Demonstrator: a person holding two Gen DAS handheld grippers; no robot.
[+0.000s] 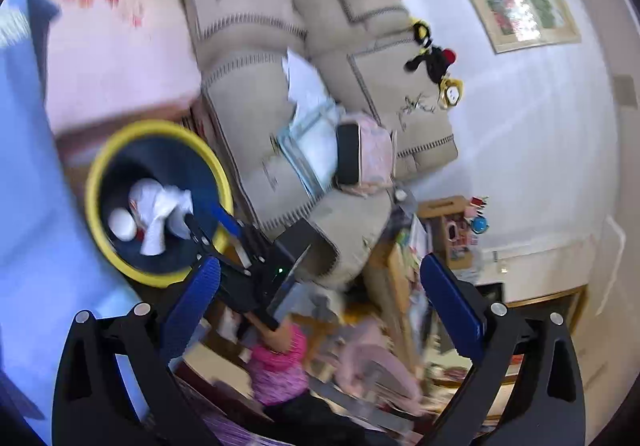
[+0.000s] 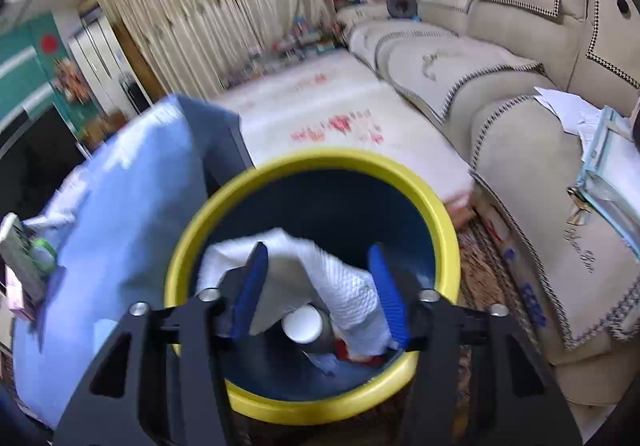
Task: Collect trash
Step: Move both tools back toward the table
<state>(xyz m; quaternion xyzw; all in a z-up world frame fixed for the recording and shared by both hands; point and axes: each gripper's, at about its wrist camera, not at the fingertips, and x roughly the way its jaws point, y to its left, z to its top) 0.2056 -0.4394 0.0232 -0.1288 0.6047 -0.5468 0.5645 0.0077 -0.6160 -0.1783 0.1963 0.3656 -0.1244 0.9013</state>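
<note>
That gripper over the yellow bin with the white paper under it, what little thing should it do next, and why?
Probably lift the right gripper up and away from the yellow-rimmed bin. Its jaws stand apart and seem not to pinch the white paper towel, which hangs inside the bin above a white cup, so the drop looks done. The left gripper is open and empty, ready for more trash.

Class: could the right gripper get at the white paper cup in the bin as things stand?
Probably yes: the right gripper is open above the bin, though crumpled paper partly covers the cup.
</note>
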